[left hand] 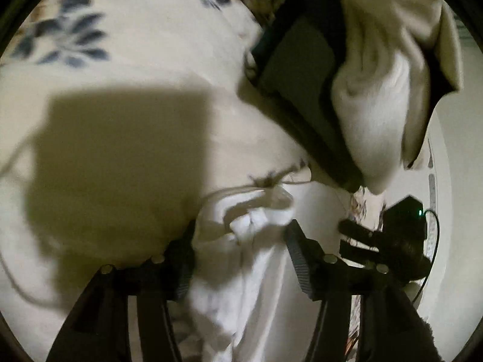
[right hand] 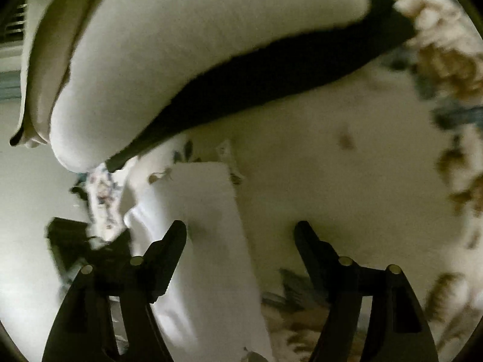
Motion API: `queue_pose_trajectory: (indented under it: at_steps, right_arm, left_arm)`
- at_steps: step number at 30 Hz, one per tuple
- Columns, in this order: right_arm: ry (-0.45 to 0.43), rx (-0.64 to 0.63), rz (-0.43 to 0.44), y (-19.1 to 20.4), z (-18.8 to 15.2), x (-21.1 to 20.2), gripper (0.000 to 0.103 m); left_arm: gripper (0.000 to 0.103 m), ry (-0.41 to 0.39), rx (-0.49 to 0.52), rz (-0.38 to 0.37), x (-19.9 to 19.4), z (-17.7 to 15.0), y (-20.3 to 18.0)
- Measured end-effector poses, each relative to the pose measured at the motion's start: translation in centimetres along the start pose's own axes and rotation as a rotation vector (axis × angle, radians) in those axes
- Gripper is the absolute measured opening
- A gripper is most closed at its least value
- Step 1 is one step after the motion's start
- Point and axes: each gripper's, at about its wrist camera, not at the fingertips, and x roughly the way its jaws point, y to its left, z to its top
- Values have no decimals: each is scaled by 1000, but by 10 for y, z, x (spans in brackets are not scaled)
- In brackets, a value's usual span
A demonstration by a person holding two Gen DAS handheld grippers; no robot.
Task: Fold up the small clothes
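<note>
In my left wrist view, the white garment (left hand: 241, 271) fills the lower middle of the frame, bunched and wrinkled, with a thin drawstring (left hand: 268, 182) lying just above it. It sits between the fingers of the left gripper (left hand: 241, 235), which stand fairly wide; the cloth touches the left finger (left hand: 181, 259), but I cannot tell if they really pinch it. In my right wrist view, the same garment (right hand: 208, 241) shows as a folded white strip that runs from the middle of the frame down to the lower edge. It passes just beside the left finger (right hand: 169, 250) of the right gripper (right hand: 241, 235), whose fingers are wide apart and hold nothing.

Under the garment is a cream bedsheet (left hand: 120, 60) with blue and brown flowers, and a big square shadow falls on it at the left of the left view. At the upper right of this view I see a pile of cream cloth (left hand: 386, 96) over a dark cloth (left hand: 302, 69); in the right view this pile (right hand: 181, 45) takes the upper left. The right gripper, black with a green light, shows at the lower right of the left view (left hand: 362, 238).
</note>
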Motion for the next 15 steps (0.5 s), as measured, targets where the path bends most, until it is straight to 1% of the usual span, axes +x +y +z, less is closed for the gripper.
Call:
queue_pose_trajectory:
  at_steps: [3,4,6,7,8,9,10,11,12,14,15]
  right_arm:
    - [15,11,54,-4,9,5,76]
    - [21,15,77,-4,14,8,76]
    - [26,19,92,-2,15,13,76]
    - [25,16,96,0,17,13,76]
    - [17,9,100,2,17,13,68]
    - [17,-4,104,5,18,14,51]
    - [28,-24,102,10,18,16,41]
    - [41,-48,100,12,14,15,25]
    - [42,-65,86,15,13,16,14]
    - [12,-104,49,24,8,14,4]
    - [-5,-115,48,27,5,10,3]
  left_arm:
    - [55,13,26,1,13,0,-14]
    - [54,8,42,3,17,2,-18]
    - [51,-17,86,25,17,-1,-27]
    - [28,-28,111,29,16,-3,-31]
    - [12,-29,130,40,16,1,-34]
    - [12,-31,147,50,16,1,-36]
    - [11,-45,171,56,14,-1,-40]
    - [11,-57,197,73,11,-4,-46]
    - [11,-62,210,72,8,-7,-50]
    - [11,-81,222,70,-1,-11,-57]
    - [11,-89,232,66,-6,-14,-63]
